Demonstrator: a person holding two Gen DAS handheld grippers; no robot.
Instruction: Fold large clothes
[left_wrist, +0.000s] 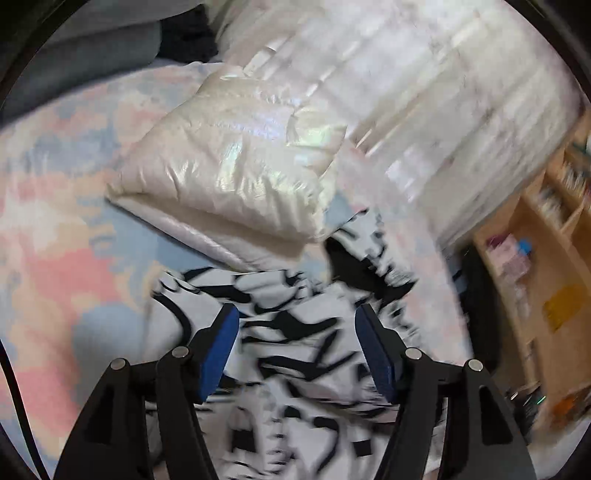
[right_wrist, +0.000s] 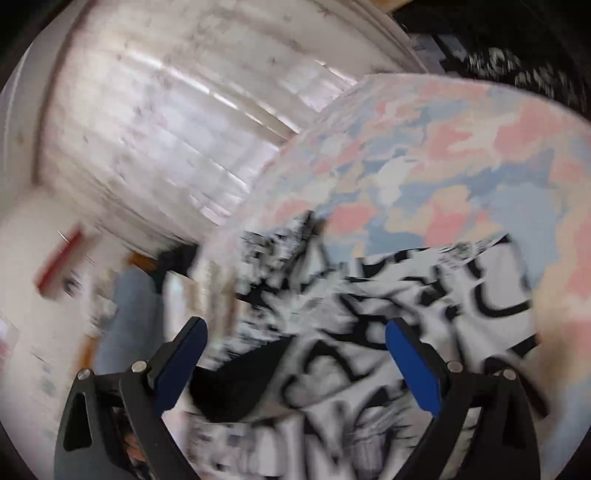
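A white garment with black graffiti print (left_wrist: 291, 332) lies crumpled on a bed with a pastel pink, blue and cream cover (left_wrist: 55, 229). My left gripper (left_wrist: 295, 314) is open right over it, one blue-padded finger on each side of the cloth. In the right wrist view the same printed garment (right_wrist: 351, 332) lies at the bed's edge, and my right gripper (right_wrist: 295, 328) is open above it, jaws wide apart. Both views are motion-blurred. Nothing is gripped.
A folded pearly cream puffer jacket (left_wrist: 229, 166) lies on the bed just beyond the printed garment. A pale curtain (left_wrist: 443, 92) hangs behind the bed. A wooden shelf (left_wrist: 546, 258) stands at the right. The bed cover (right_wrist: 461, 166) stretches to the right.
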